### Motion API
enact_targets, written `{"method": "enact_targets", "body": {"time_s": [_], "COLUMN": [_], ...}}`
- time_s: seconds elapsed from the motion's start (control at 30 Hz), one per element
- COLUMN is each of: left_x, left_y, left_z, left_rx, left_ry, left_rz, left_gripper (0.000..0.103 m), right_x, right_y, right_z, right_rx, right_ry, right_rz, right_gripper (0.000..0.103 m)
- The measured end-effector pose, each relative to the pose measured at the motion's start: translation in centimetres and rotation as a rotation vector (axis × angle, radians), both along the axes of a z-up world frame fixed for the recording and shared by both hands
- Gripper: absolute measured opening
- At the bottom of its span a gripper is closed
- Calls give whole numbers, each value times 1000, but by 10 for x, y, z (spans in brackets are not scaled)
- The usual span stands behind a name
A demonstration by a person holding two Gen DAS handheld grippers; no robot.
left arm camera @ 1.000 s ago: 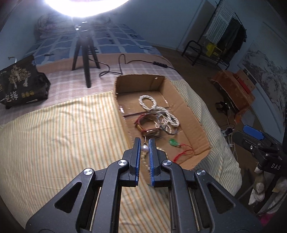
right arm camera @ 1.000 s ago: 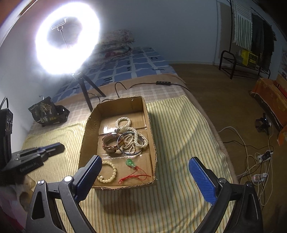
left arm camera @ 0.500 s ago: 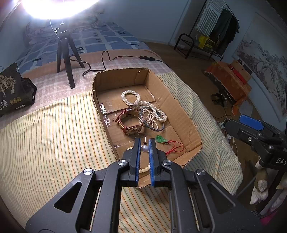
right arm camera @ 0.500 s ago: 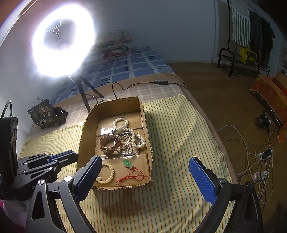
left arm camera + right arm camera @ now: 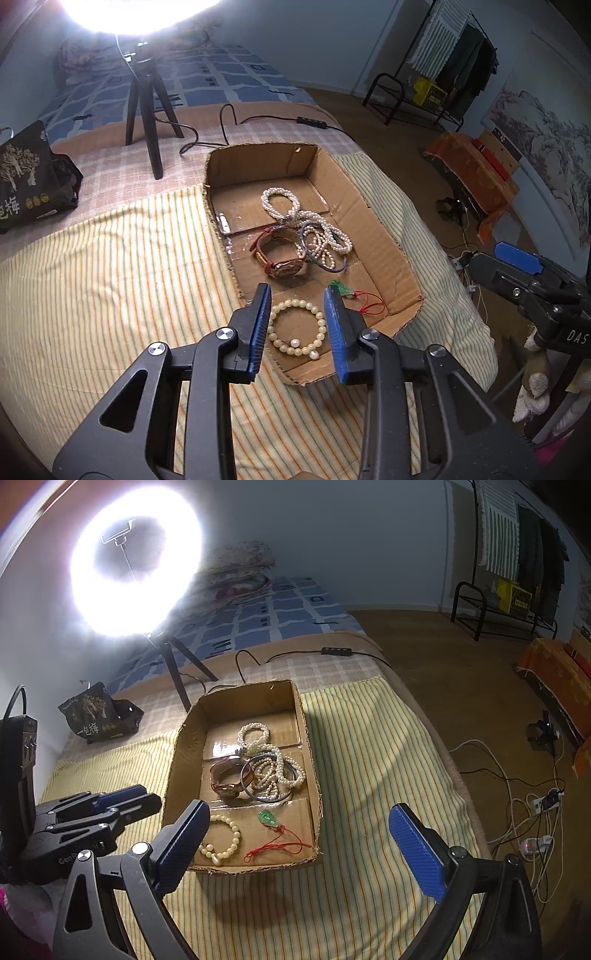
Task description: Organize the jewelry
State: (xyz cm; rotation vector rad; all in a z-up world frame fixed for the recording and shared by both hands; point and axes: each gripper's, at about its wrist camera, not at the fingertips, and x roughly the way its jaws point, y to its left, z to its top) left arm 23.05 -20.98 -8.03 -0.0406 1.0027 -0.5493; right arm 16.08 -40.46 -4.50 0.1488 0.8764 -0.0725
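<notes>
A cardboard tray (image 5: 388, 236) (image 5: 177, 760) lies on the striped bedspread. It holds a pearl necklace (image 5: 317, 229) (image 5: 269, 768), a red-strap watch (image 5: 284, 258) (image 5: 229, 779), a cream bead bracelet (image 5: 297, 326) (image 5: 225, 840) and a green pendant on red cord (image 5: 345, 291) (image 5: 269, 819). Small pearl earrings (image 5: 304, 349) lie by the bracelet. My left gripper (image 5: 297, 325) is open and empty just above the bracelet. My right gripper (image 5: 295, 849) is wide open and empty, near the tray's front edge.
A ring light on a tripod (image 5: 136, 561) (image 5: 147, 110) stands behind the tray with its cable (image 5: 258, 118). A black bag (image 5: 29, 181) (image 5: 99, 712) sits far left. The bed edge drops to the floor with cables (image 5: 524, 812) on the right.
My left gripper was shut on a pearl earring; it has opened and the earring now lies in the tray by the bead bracelet. The right gripper barely moved.
</notes>
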Motion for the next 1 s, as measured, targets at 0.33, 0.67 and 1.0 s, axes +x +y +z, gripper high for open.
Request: {"method": "enact_targets", "body": {"time_s": [0.33, 0.67, 1.0], "left_x": [-14, -45, -74], "left_y": [20, 41, 66], "left_z": [13, 41, 67], "left_rx": [26, 31, 45], "left_ry": [-50, -151, -252], "left_rz": [37, 65, 102], "left_gripper": [29, 29, 29], "right_x": [-5, -17, -31], "right_y": [10, 25, 46], "right_z": [5, 13, 31], "right_rx": [-23, -72, -83], "right_ry": [-9, -35, -102], "right_rz": [18, 51, 76], "right_gripper": [99, 99, 99]}}
